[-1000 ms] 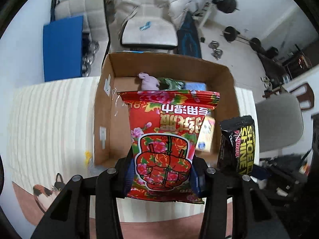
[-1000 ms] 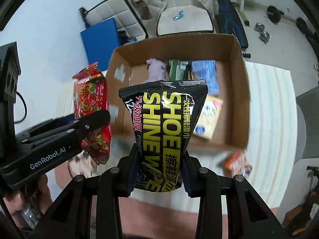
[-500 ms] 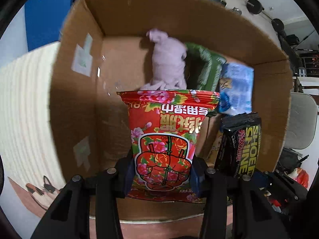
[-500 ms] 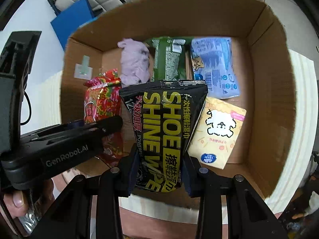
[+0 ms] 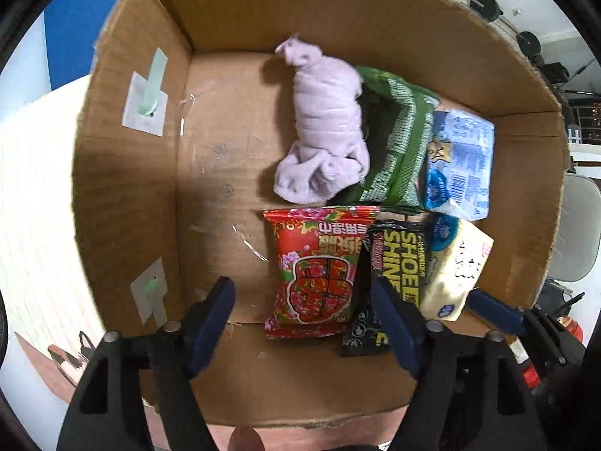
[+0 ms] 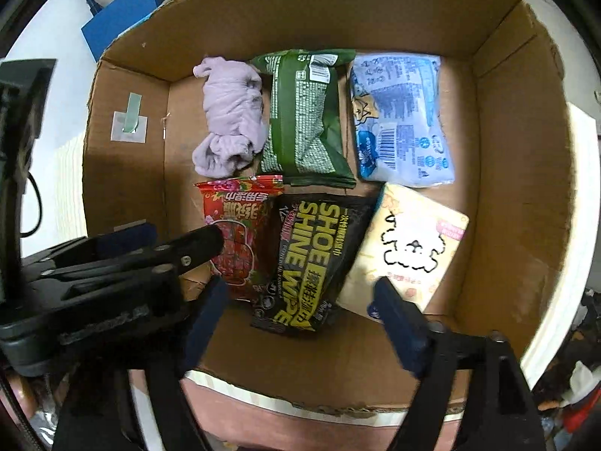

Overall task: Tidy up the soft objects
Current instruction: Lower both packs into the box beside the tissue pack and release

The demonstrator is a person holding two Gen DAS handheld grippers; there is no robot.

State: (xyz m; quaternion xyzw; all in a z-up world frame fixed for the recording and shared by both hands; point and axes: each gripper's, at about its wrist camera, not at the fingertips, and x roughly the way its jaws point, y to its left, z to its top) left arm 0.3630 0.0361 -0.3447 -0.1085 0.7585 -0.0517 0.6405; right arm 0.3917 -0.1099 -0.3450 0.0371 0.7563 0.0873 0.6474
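The cardboard box [image 5: 124, 173] [image 6: 526, 173] holds several soft items. A red floral packet [image 5: 319, 270] [image 6: 236, 225] lies on the box floor beside a black shoe shine wipes packet [image 5: 398, 263] [image 6: 315, 259]. My left gripper [image 5: 304, 300] is open and empty above the red packet. My right gripper [image 6: 300, 300] is open and empty above the black packet. Behind them lie a lilac cloth [image 5: 323, 127] [image 6: 229, 116], a green packet [image 5: 398, 143] [image 6: 304, 112] and a blue packet [image 5: 458, 161] [image 6: 398, 112]. A cream tissue pack [image 5: 450, 267] [image 6: 409, 248] lies at the right.
The box stands on a pale striped table [image 5: 33, 188] [image 6: 578, 203]. The left gripper's body [image 6: 105, 274] shows at the left of the right wrist view. The left half of the box floor [image 5: 218, 173] is bare cardboard. A blue panel [image 6: 120, 22] stands behind the box.
Both grippers have opened and let go of their packets. The red packet and the black wipes packet now lie side by side on the box floor.
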